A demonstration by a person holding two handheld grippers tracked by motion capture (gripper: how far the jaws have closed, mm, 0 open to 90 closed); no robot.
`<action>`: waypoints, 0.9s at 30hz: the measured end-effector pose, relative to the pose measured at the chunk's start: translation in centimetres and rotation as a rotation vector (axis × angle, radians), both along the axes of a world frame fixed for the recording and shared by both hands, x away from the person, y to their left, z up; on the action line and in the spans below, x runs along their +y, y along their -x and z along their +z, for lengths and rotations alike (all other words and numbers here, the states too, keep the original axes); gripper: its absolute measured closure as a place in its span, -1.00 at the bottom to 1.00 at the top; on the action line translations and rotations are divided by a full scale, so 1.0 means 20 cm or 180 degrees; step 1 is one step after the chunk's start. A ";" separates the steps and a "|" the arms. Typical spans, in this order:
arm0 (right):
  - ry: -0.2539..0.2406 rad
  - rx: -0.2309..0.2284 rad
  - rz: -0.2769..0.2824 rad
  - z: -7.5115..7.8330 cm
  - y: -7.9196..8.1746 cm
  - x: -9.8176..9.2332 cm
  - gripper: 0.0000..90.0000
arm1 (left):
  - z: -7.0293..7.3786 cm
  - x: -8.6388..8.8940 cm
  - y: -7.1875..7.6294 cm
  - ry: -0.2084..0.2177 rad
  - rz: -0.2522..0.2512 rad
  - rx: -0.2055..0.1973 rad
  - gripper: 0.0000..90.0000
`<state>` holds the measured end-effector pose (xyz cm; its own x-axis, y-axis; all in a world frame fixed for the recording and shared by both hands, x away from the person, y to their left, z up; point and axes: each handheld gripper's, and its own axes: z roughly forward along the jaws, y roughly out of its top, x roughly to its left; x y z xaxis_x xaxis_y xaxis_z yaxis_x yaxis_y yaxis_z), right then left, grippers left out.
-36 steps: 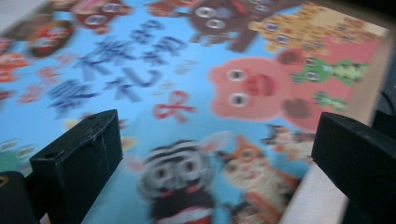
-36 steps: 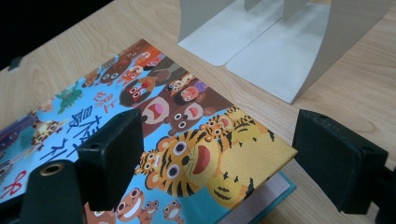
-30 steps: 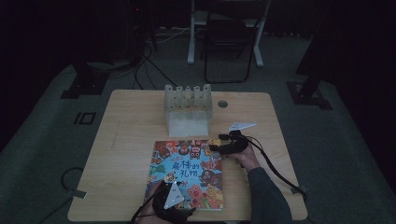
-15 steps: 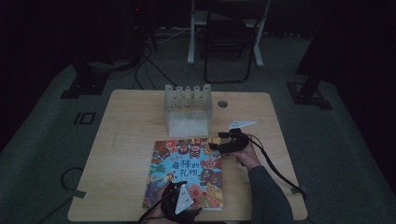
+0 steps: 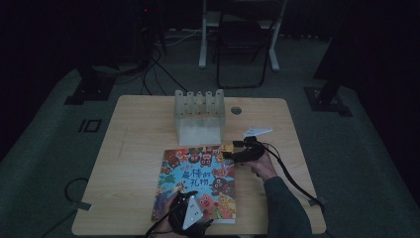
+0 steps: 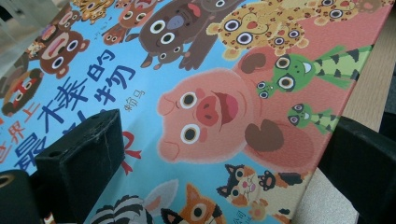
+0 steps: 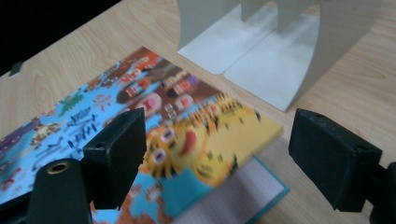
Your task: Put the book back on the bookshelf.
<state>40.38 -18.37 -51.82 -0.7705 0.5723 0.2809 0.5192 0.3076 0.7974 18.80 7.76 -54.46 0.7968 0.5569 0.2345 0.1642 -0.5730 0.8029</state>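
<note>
The right gripper (image 5: 229, 153) has lifted the picture book's (image 5: 198, 183) far-right cover corner between open jaws; the left gripper (image 5: 185, 214), open, straddles the near edge

Wooden table (image 5: 138, 148) in a dim room, with a pale divider rack (image 5: 199, 118).

Standing upright near the far middle of the table: the rack, with several slots side by side, its flat base plate (image 7: 252, 51) resting on the wood. Just right of it, a small round grommet (image 5: 236, 110) set into the tabletop. Beyond the far edge, on grey carpet (image 5: 44, 144): a dark folding chair (image 5: 242, 44), white desk legs (image 5: 204, 34), black stand bases (image 5: 89, 91) and loose cables (image 5: 153, 64).
</note>
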 end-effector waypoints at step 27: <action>-0.0008 0.0181 0.0167 0.18 0.24 0.12 -0.28 | 0.11 0.07 0.01 0.0307 0.0051 -0.0058 -0.91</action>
